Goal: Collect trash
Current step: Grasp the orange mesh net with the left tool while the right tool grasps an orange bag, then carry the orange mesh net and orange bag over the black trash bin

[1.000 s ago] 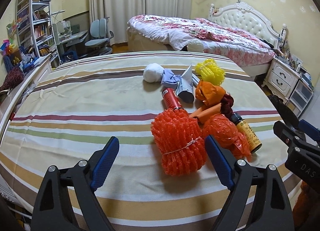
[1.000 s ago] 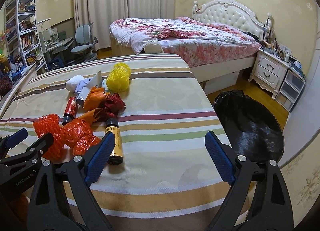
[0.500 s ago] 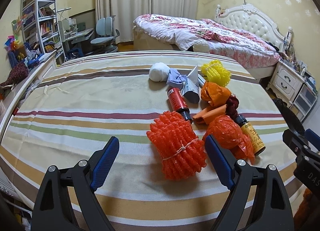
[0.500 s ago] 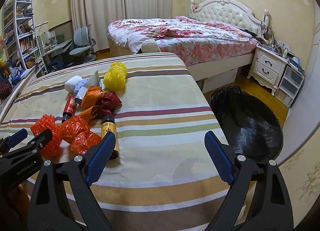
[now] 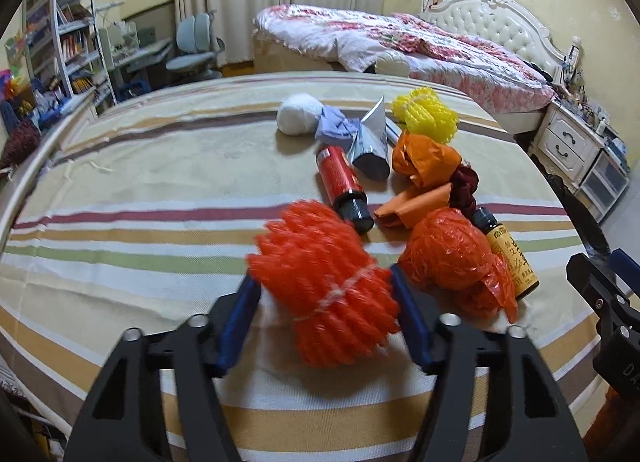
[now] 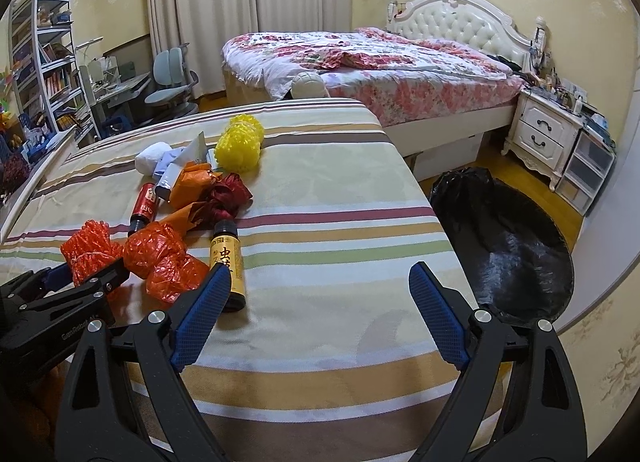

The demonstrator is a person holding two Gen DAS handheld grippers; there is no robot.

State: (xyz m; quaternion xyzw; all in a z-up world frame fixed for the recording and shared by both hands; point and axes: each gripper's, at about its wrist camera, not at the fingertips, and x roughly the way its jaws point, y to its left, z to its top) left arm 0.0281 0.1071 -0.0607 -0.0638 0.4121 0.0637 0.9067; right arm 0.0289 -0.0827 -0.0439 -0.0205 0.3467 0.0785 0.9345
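Note:
My left gripper (image 5: 326,302) is shut on an orange foam net bundle (image 5: 320,282), tied with a white band; it also shows in the right wrist view (image 6: 90,252). Beside it on the striped bed (image 5: 140,189) lie a crumpled orange plastic bag (image 5: 452,258), a brown bottle with a yellow label (image 6: 227,262), a red bottle (image 5: 340,181), orange paper (image 5: 420,165), a dark red wad (image 6: 228,197), a yellow foam net (image 6: 239,143), a grey packet (image 5: 370,145) and a white wad (image 5: 298,115). My right gripper (image 6: 316,314) is open and empty over the bed, its left pad near the yellow-label bottle.
A black trash bag (image 6: 508,246) stands open on the floor right of the striped bed. A second bed with a floral cover (image 6: 360,61) lies behind, white nightstands (image 6: 548,133) at right, shelves, a desk and a chair (image 6: 172,81) at left.
My left gripper has moved forward and closed its jaws onto the orange foam net bundle. My right gripper stays open and has barely moved.

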